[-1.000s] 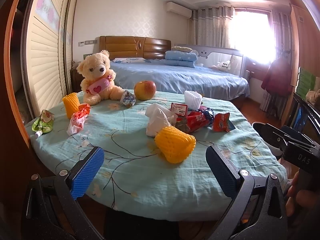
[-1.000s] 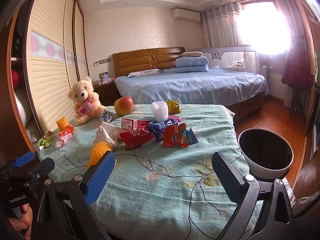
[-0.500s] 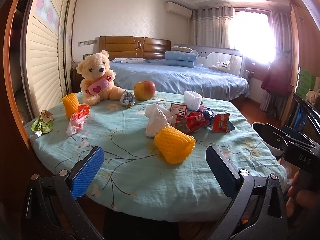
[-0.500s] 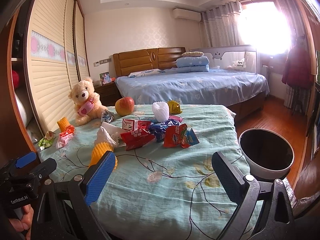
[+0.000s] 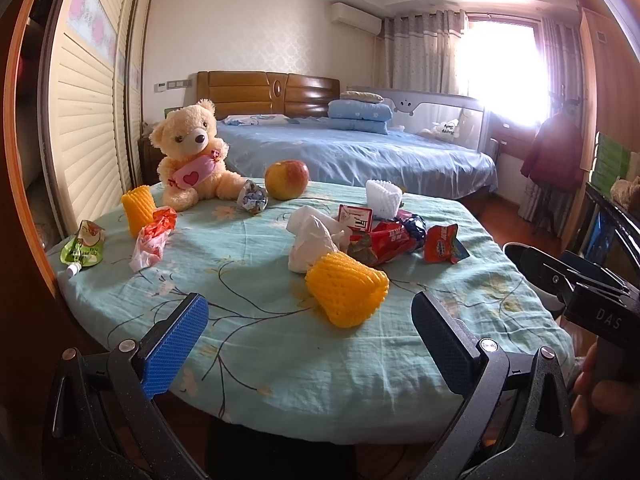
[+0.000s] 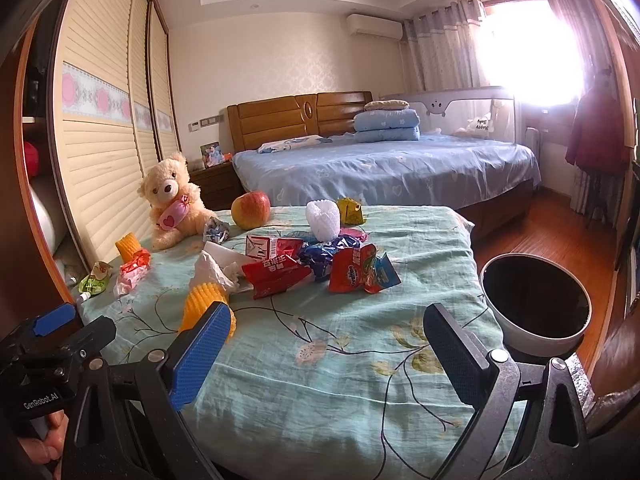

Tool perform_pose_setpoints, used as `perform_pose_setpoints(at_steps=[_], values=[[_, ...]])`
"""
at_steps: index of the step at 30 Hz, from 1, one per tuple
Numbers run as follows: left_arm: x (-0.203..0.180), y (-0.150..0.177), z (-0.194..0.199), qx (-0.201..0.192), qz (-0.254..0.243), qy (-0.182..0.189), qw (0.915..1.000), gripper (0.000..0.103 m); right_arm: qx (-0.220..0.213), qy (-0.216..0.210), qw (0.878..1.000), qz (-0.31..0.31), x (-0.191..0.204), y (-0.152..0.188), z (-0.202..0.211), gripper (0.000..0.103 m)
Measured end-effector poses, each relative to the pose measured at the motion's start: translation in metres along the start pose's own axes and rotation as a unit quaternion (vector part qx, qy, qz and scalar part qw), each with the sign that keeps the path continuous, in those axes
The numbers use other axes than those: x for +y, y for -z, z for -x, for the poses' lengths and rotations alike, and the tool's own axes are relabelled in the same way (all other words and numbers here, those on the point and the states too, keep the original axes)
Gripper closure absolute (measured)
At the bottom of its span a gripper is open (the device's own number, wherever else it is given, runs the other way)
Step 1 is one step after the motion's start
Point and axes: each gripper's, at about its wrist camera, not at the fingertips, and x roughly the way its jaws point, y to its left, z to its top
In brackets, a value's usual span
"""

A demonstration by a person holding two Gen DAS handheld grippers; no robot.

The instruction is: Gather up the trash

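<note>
Trash lies on the table's teal cloth (image 5: 248, 356): a yellow foam net (image 5: 346, 294), crumpled white tissue (image 5: 312, 240), red snack wrappers (image 5: 390, 240) (image 6: 360, 272), a white foam net (image 6: 323, 218), a green pouch (image 5: 82, 246) and a second yellow net (image 5: 138, 208). My left gripper (image 5: 308, 340) is open and empty, just short of the near yellow net. My right gripper (image 6: 328, 344) is open and empty over the cloth's near edge. A white trash bin (image 6: 534, 304) with a black liner stands on the floor to the right of the table.
A teddy bear (image 5: 192, 156) and an apple (image 5: 286, 179) sit at the table's far side. A bed (image 6: 392, 168) lies beyond. A wardrobe (image 5: 84, 120) lines the left wall. Wooden floor (image 6: 560, 232) lies to the right.
Both grippers have crept slightly forward toward the table. Nothing on the table has moved.
</note>
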Motion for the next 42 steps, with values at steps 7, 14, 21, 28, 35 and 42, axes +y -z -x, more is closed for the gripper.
perform_pose_setpoints(at_steps=[7, 14, 21, 28, 35, 42], values=[[-0.001, 0.001, -0.003, 0.005, -0.003, 0.001, 1.0000, 0.000, 0.002, -0.001, 1.000, -0.001, 0.001, 0.001, -0.001, 0.005], [-0.004, 0.002, -0.006, 0.012, -0.009, 0.005, 0.9999, 0.000, 0.005, -0.002, 1.000, -0.004, -0.002, 0.003, -0.002, 0.005], [-0.010, 0.006, -0.017, 0.030, -0.016, 0.008, 0.9994, 0.000, 0.021, -0.010, 1.000, -0.005, -0.008, 0.004, -0.013, 0.005], [-0.011, 0.012, -0.041, 0.062, -0.017, 0.011, 0.9979, 0.000, 0.047, -0.015, 0.999, -0.016, -0.017, 0.000, -0.034, 0.005], [-0.009, 0.012, -0.069, 0.090, -0.022, 0.006, 0.9957, 0.012, 0.081, -0.029, 0.996, -0.033, -0.025, -0.002, -0.064, 0.005], [-0.009, 0.011, -0.092, 0.111, -0.025, 0.014, 0.9935, 0.021, 0.116, -0.052, 0.991, -0.036, -0.020, -0.005, -0.095, 0.010]])
